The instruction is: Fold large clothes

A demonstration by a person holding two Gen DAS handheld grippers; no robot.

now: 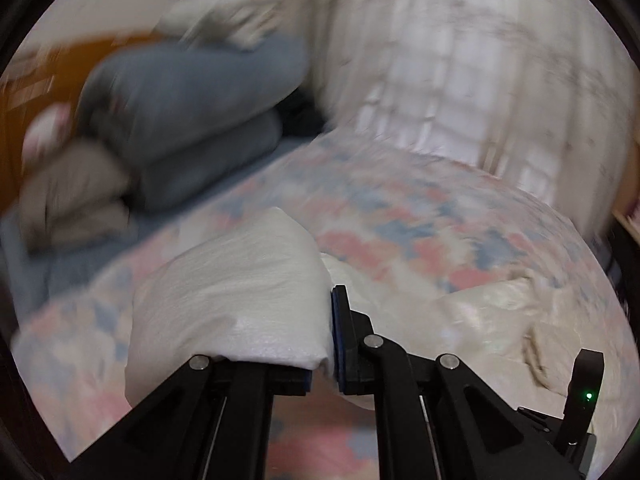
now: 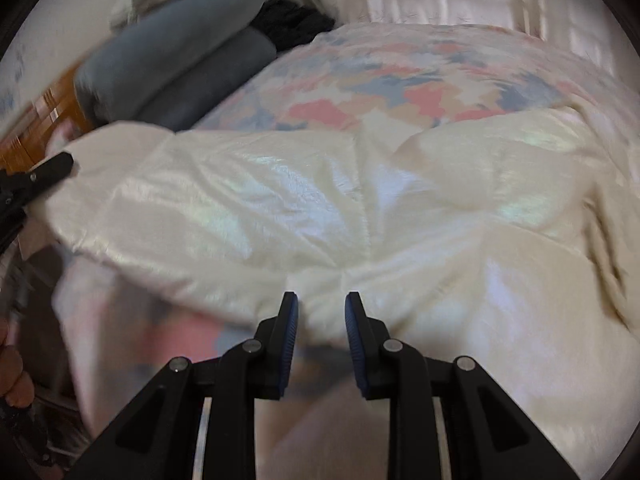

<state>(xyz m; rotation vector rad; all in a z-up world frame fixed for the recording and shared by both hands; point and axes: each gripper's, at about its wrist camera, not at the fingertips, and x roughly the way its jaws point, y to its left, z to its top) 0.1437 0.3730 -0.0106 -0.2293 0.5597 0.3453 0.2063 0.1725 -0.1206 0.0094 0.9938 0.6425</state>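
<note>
Both grippers work a cream puffer jacket [image 2: 360, 208] spread across a patchwork bedspread [image 2: 400, 88].

Left gripper [image 1: 322, 344] is clamped on a bunched fold of the jacket, raised off the bed, its jaws nearly touching. Right gripper [image 2: 322, 312] stands narrowly apart at the jacket's near edge (whether its pads press the fabric cannot be told). Blue-grey pillows [image 2: 180, 52] lie stacked beyond, at the bed's left.

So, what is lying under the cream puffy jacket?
The cream puffy jacket lies on a patchwork bedspread of pink, blue and cream, which shows beyond and below it. Whatever is directly beneath the jacket is covered.
</note>
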